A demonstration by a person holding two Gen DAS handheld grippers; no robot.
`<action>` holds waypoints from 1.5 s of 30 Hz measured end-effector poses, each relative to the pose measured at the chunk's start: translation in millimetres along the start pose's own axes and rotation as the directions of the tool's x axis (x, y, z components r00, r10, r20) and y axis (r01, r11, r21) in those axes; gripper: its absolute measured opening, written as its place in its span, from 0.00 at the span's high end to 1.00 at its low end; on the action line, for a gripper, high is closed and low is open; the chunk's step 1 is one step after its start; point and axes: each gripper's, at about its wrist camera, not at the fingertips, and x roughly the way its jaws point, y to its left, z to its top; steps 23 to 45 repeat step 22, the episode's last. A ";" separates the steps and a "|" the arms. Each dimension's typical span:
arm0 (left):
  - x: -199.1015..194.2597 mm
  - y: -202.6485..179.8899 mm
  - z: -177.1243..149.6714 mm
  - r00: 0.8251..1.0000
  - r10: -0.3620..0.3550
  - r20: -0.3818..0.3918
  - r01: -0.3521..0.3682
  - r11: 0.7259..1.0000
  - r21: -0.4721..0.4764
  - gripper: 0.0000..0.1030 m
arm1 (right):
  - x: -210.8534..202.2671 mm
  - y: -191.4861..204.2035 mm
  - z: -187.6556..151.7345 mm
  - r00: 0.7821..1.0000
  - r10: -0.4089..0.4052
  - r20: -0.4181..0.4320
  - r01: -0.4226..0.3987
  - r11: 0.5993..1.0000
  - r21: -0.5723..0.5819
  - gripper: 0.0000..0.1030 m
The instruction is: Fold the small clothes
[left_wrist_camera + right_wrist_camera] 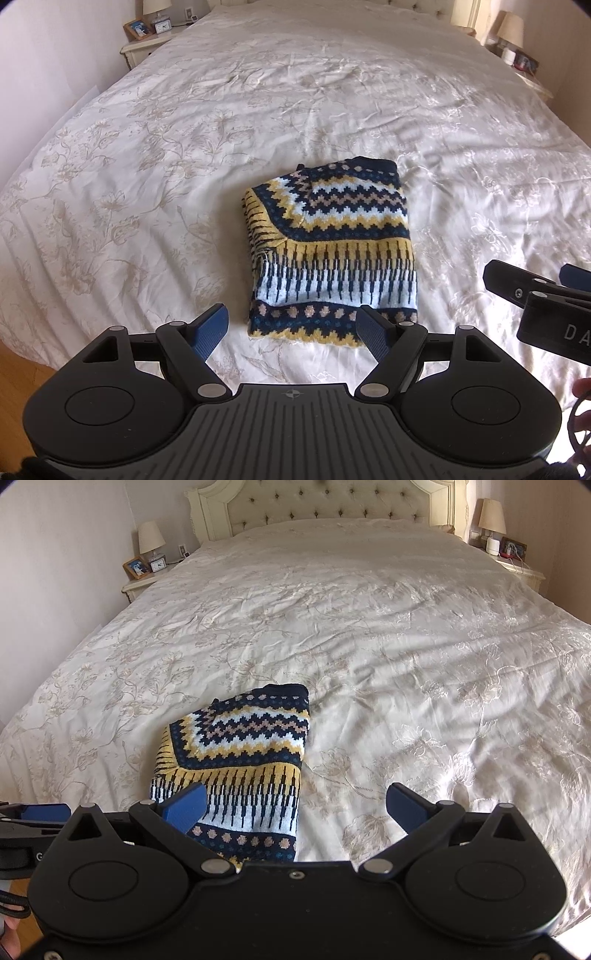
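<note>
Grippers — left gripper [291,332], right gripper [295,808] — tilt down over folded sweater [332,251], spread.

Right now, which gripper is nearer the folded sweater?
Left. The left gripper hovers open over the sweater's near edge; the right gripper is open too, off to the sweater's right side.

Soft daylight, sharp centre, fisheye-bent edges, dark corners.

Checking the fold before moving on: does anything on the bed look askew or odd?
Nothing much. The patterned knit sweater lies folded on the bedspread; only its left edge bulges unevenly.
</note>
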 end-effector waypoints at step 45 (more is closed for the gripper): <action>5.7 4.2 3.1 1.000 0.003 0.008 -0.003 1.000 -0.005 0.27 | 8.9 5.4 4.0 1.000 0.010 -0.011 -0.010 1.000 -0.004 0.01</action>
